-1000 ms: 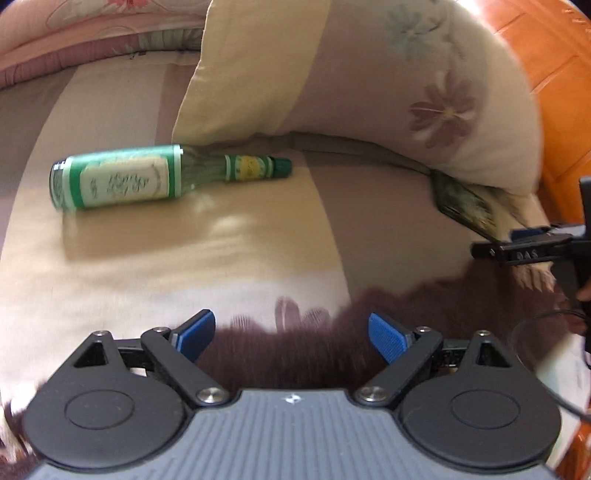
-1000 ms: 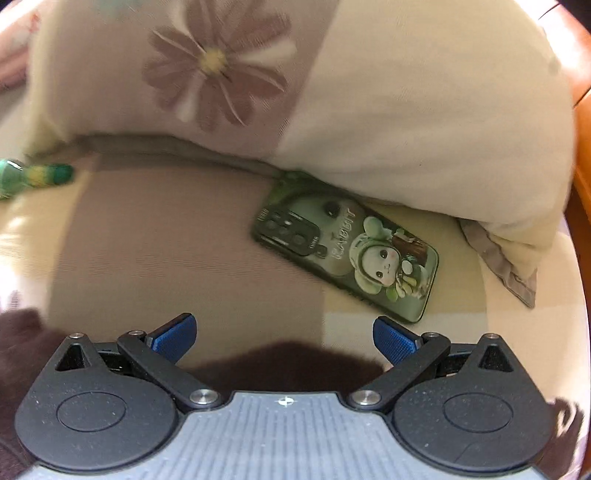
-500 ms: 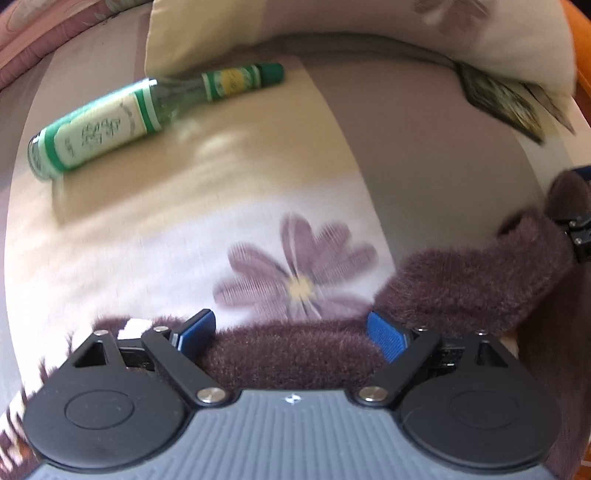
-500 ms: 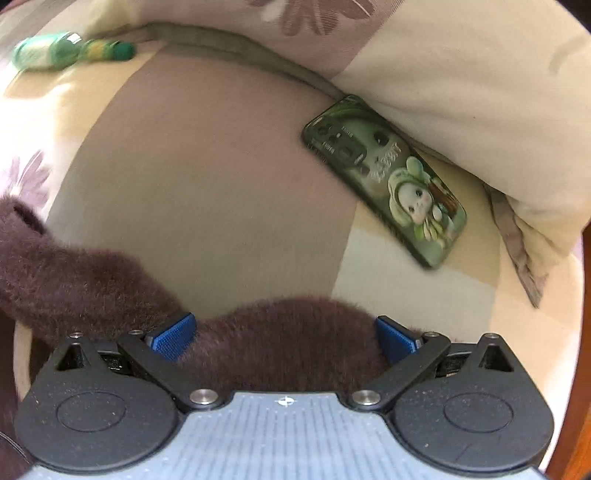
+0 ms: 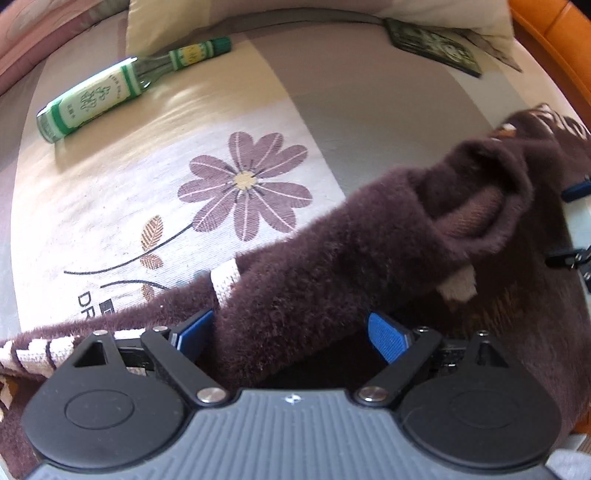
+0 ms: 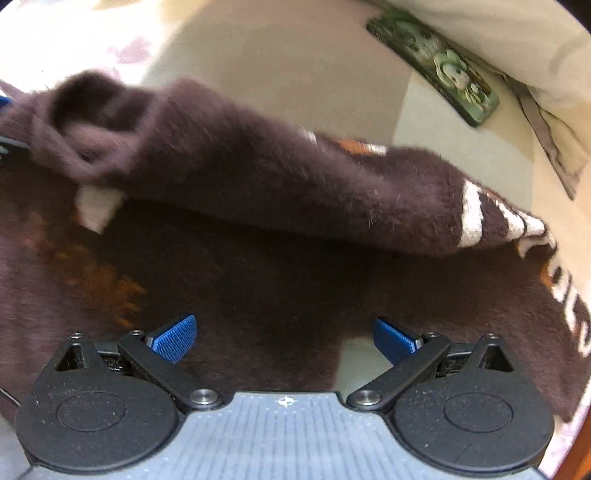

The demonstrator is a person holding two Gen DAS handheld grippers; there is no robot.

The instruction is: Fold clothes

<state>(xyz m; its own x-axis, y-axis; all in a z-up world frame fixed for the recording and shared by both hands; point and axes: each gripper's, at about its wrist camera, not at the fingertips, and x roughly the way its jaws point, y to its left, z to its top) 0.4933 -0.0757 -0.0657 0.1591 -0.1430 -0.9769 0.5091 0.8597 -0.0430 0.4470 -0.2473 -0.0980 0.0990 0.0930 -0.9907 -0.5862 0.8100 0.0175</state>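
A fuzzy dark brown sweater (image 5: 332, 258) with white stripes and orange marks lies on a flowered bedspread (image 5: 147, 166). In the left wrist view a folded-over sleeve runs between the open blue pads of my left gripper (image 5: 291, 334); the pads do not pinch it. In the right wrist view the sweater (image 6: 295, 177) has a sleeve laid across its body, with a white cuff stripe at the right. My right gripper (image 6: 284, 338) is open just above the sweater's body, holding nothing. A part of the right gripper (image 5: 576, 192) shows at the left view's right edge.
A green glass bottle (image 5: 110, 92) lies on the bed at the far left. A phone in a green cartoon case (image 6: 436, 70) lies near a flowered pillow (image 6: 498, 29) at the back. An orange wooden bed frame (image 5: 554, 37) runs along the right.
Both grippers have pulled back toward me and the sweater has come into view under them. The sleeve now lies folded across the sweater's body. Both stayed open.
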